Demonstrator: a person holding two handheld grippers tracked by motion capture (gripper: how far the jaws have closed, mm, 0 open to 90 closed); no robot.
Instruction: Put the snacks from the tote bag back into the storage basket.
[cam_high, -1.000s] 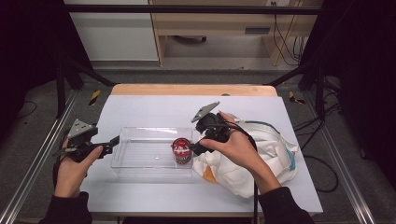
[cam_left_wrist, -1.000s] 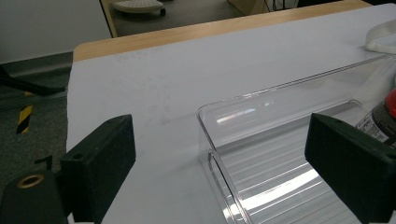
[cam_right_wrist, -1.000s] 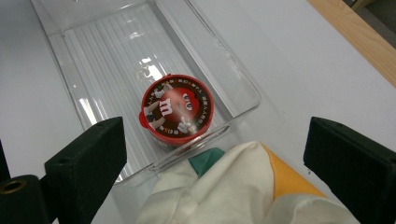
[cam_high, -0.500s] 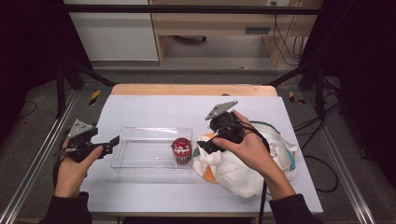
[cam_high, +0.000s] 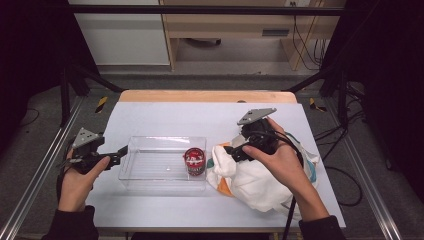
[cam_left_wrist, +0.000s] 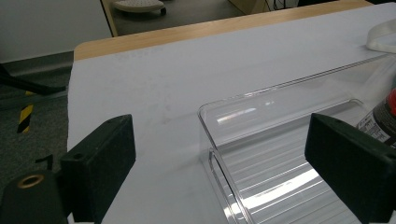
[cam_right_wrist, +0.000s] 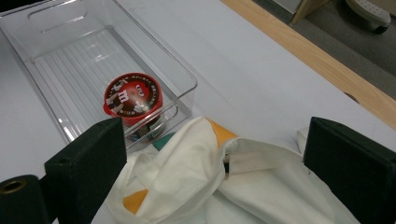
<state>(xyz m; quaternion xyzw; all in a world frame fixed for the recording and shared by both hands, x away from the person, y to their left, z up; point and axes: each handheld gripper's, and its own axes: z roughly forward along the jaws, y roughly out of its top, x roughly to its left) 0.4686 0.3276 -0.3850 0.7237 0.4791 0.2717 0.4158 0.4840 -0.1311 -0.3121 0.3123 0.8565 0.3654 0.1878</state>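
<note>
Since a second ago, the right gripper (cam_high: 235, 154) has drawn back from the red-lidded tub (cam_high: 195, 161) toward the white cloth bag (cam_high: 260, 182), while the left gripper (cam_high: 119, 152) stays at the clear tray's (cam_high: 150, 172) left end. From the high view, the tub stands inside the tray's right end, with the bag just beside it on the tabletop (cam_high: 165, 117).

From the left gripper view, the fingers (cam_left_wrist: 100, 161) are spread wide and hold nothing; the tray's near corner lies between them. Closing off-centre could skid the light tray.

From the right gripper view, the fingers (cam_right_wrist: 88, 163) are released above the bag's (cam_right_wrist: 196, 177) mouth. A shallow pinch may catch one layer only and drag the bag against the tray (cam_right_wrist: 56, 51), possibly tipping the tub (cam_right_wrist: 133, 99).
</note>
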